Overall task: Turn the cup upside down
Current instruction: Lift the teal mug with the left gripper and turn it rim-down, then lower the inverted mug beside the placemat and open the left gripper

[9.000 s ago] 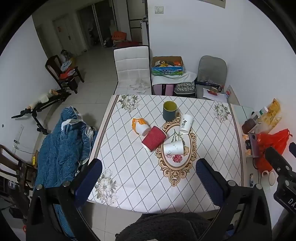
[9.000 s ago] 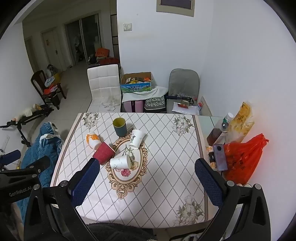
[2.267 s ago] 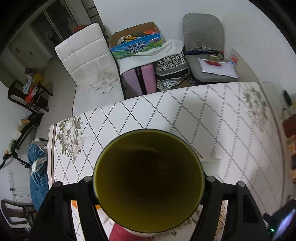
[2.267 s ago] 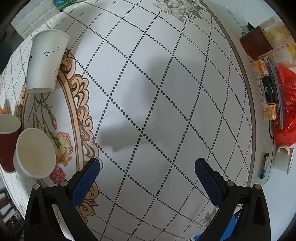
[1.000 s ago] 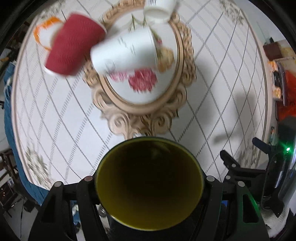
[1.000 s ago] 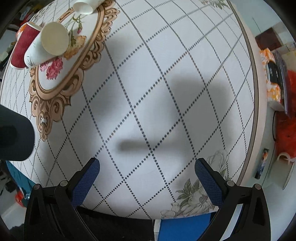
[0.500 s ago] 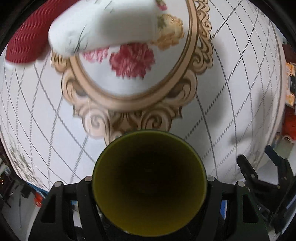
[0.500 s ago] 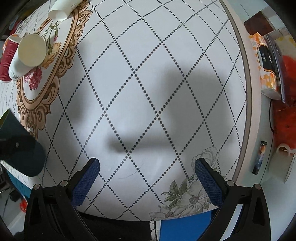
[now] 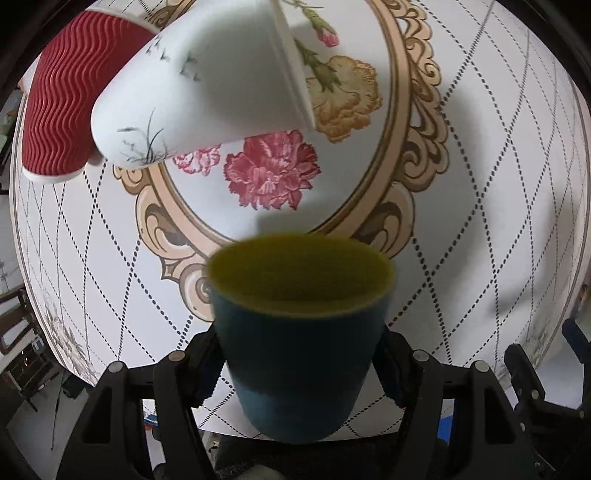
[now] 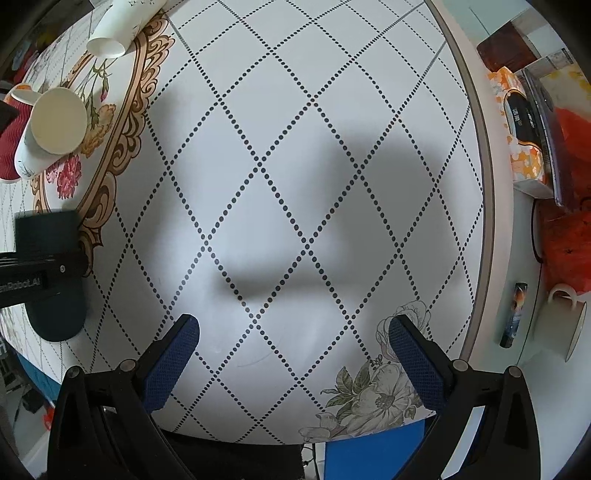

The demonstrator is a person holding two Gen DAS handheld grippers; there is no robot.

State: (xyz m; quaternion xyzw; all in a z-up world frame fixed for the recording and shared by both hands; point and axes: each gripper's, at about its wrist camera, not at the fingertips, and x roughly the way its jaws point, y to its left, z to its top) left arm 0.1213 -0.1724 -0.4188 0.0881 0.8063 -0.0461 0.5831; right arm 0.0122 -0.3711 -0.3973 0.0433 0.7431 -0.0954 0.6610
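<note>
My left gripper (image 9: 299,373) is shut on a dark teal cup (image 9: 299,354) with an olive-yellow inside. The cup is turned over, its mouth facing down toward the table near the gold oval print. It is blurred, and I cannot tell whether its rim touches the table. In the right wrist view the same cup (image 10: 51,236) sits at the left edge, held by the left gripper's black body. My right gripper (image 10: 293,354) is open and empty, low over the patterned tablecloth (image 10: 295,166) near the front edge.
A white paper cup (image 9: 199,88) lies on its side just beyond the teal cup, with a red ribbed cup (image 9: 70,103) beside it. Another white cup (image 10: 118,26) lies farther back. A tissue box (image 10: 521,147), red bag (image 10: 569,206) and white mug (image 10: 565,325) sit at right.
The left gripper has tipped the teal cup further, so its outer wall now shows, and has lowered it toward the table. The right gripper has dropped slightly toward the front edge, still open.
</note>
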